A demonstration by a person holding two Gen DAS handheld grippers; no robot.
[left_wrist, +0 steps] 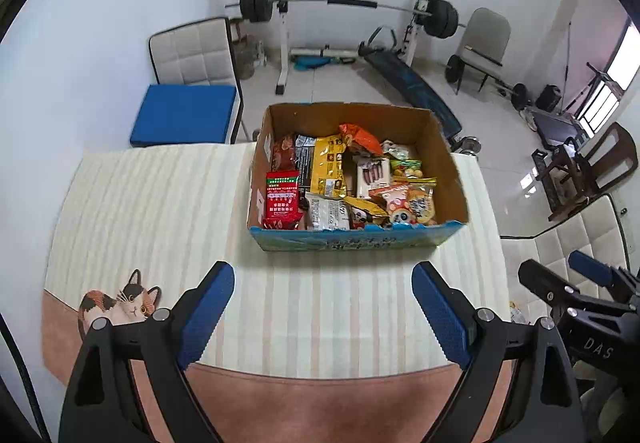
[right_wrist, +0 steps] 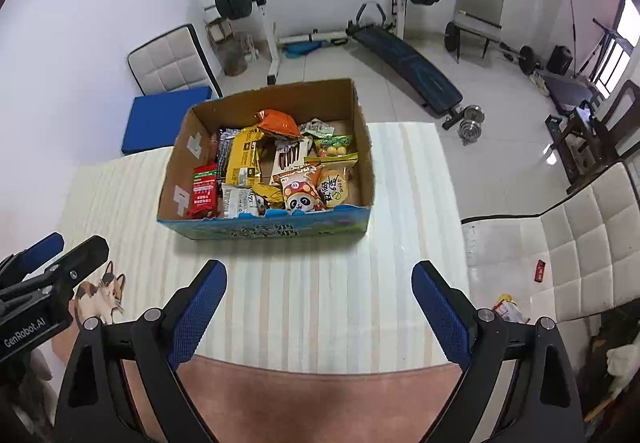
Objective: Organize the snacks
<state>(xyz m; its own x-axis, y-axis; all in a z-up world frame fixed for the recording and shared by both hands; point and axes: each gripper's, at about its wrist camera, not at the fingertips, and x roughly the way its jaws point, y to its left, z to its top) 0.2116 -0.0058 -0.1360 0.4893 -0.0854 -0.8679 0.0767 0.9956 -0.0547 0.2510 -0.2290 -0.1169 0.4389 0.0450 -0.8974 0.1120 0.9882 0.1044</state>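
White walls and pale floor tiles surround a barbell rack (left_wrist: pixel 282 9) and a slanted workout bench (right_wrist: pixel 404 73) behind the tabletop (left_wrist: pixel 160 203), which wears a cream striped cloth with a printed cat (left_wrist: pixel 120 301) at its near corner. I hold both grippers high and tilted steeply down at it. My left gripper (left_wrist: pixel 323 309) has its blue ribbed fingers (left_wrist: pixel 208 313) spread wide with nothing between them; my right gripper (right_wrist: pixel 320 307) is spread just as wide and also empty. Ahead of both sits a cardboard box (left_wrist: pixel 452 179), open-topped, blue print on its near wall. Inside lie the snacks (right_wrist: pixel 276 167): a red packet (left_wrist: pixel 282 199), a yellow pouch (left_wrist: pixel 328 167), an orange bag (right_wrist: pixel 278 123) and a panda-printed pack (right_wrist: pixel 300 195), all crinkled foil and plastic, heaped loosely.
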